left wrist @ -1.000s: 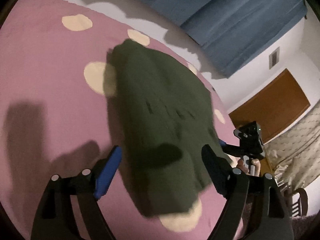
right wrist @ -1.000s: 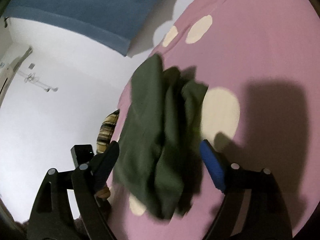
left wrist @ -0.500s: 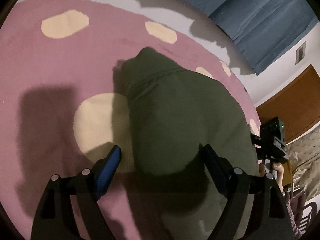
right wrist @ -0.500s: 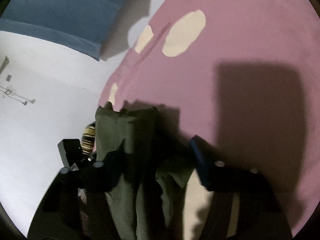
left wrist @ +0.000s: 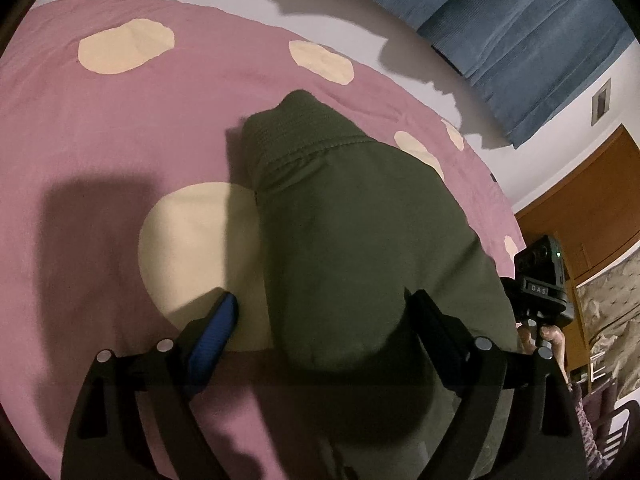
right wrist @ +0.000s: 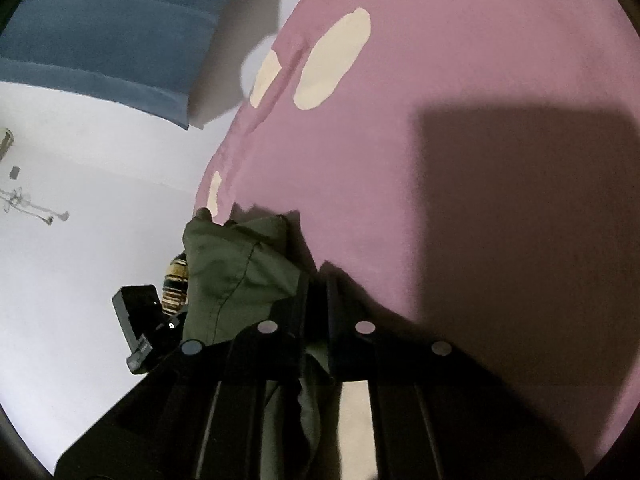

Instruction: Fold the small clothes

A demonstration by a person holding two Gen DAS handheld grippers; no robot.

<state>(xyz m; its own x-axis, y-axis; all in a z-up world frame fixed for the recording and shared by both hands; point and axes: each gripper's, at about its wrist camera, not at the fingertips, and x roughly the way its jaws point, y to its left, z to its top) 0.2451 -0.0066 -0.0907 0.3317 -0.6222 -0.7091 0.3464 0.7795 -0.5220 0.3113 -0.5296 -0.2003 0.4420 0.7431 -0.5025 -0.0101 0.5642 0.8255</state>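
A dark green garment (left wrist: pixel 352 220) lies bunched on the pink bed cover (left wrist: pixel 100 140), its ribbed band at the far end. My left gripper (left wrist: pixel 323 298) straddles the near end of it. Its jaws are opening, and the blue pad (left wrist: pixel 218 328) stands clear of the cloth on a cream dot. In the right wrist view my right gripper (right wrist: pixel 318 276) is shut on a fold of the green garment (right wrist: pixel 236 264), and cloth hangs down between its fingers. The right gripper's camera block (left wrist: pixel 540 280) shows past the garment's right edge.
The bed cover (right wrist: pixel 440 80) is pink with cream dots and runs far back and to the right. A blue curtain (left wrist: pixel 520 20), a white wall and a wooden door (left wrist: pixel 580 208) stand behind. A hand (left wrist: pixel 552 336) holds the right gripper's handle. A dark chair (left wrist: pixel 612 432) stands at the bed's right.
Both grippers came down close to the garment on the bed. The right jaws went from wide open to shut on a fold of the cloth. The left jaws stayed wide.
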